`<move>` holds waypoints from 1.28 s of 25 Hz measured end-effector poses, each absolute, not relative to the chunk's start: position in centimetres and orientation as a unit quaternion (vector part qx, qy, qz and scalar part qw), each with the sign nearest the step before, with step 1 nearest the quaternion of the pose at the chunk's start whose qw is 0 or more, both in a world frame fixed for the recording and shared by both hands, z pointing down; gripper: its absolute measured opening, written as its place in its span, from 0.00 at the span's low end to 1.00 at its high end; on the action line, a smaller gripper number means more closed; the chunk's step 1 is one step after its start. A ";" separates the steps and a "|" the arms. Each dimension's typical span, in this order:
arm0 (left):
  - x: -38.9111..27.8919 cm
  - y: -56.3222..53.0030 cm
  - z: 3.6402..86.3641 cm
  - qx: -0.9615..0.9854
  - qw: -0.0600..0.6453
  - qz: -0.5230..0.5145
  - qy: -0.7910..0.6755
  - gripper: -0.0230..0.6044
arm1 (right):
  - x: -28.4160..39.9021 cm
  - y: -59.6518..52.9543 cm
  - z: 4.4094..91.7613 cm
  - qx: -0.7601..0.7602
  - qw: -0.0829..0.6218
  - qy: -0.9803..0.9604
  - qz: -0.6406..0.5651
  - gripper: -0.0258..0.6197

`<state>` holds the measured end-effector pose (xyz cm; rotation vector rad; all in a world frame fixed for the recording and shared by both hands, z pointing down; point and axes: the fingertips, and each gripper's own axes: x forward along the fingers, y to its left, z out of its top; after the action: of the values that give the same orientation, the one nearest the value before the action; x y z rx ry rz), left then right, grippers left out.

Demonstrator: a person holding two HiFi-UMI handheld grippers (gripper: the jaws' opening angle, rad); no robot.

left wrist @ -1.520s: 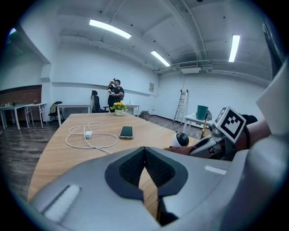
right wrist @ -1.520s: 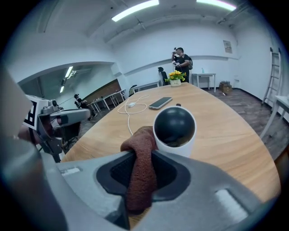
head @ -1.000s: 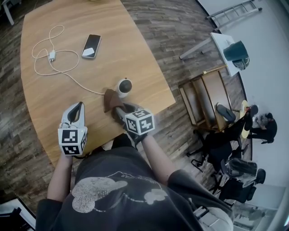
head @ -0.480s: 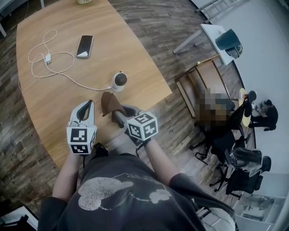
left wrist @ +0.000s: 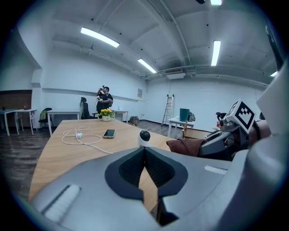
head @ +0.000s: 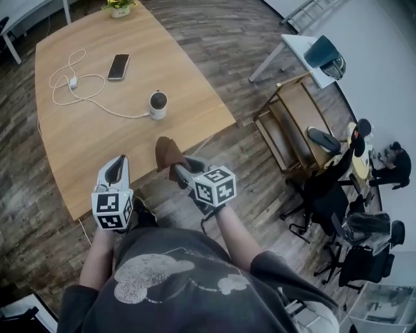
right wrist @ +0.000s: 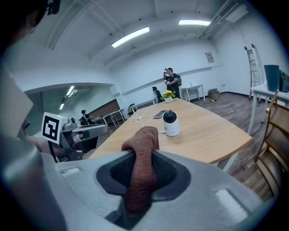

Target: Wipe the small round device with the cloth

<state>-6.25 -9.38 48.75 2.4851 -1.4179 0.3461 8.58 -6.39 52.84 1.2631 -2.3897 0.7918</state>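
Note:
The small round device (head: 158, 104), white with a black top, stands on the wooden table (head: 97, 136), with a white cable plugged into it. My right gripper (head: 175, 165) is shut on a brown cloth (head: 168, 153), held up near the table's front edge and well short of the device. In the right gripper view the cloth (right wrist: 142, 155) hangs between the jaws, with the device (right wrist: 170, 123) beyond it. My left gripper (head: 117, 168) is shut and empty, beside the right one. The left gripper view has the device (left wrist: 144, 137) straight ahead and the cloth (left wrist: 186, 146) to the right.
A phone (head: 118, 66) and a looped white cable with charger (head: 71, 83) lie on the far part of the table, with a plant pot (head: 119, 8) at the back edge. To the right stand a wooden rack (head: 292, 127), a white side table (head: 311, 51) and office chairs (head: 338, 221).
Both grippers have drawn back from the device toward the table's front edge. The cloth, close beside the device a second ago, is now well apart from it and still held.

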 end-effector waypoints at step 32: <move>-2.1 12.9 45.1 0.827 0.129 0.104 -0.537 0.07 | 13.9 12.8 50.3 0.416 0.110 -0.863 0.262 0.16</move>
<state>-2.08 12.93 45.10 2.4051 -1.5604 0.3028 13.93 12.82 50.31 1.2240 -2.5376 0.7712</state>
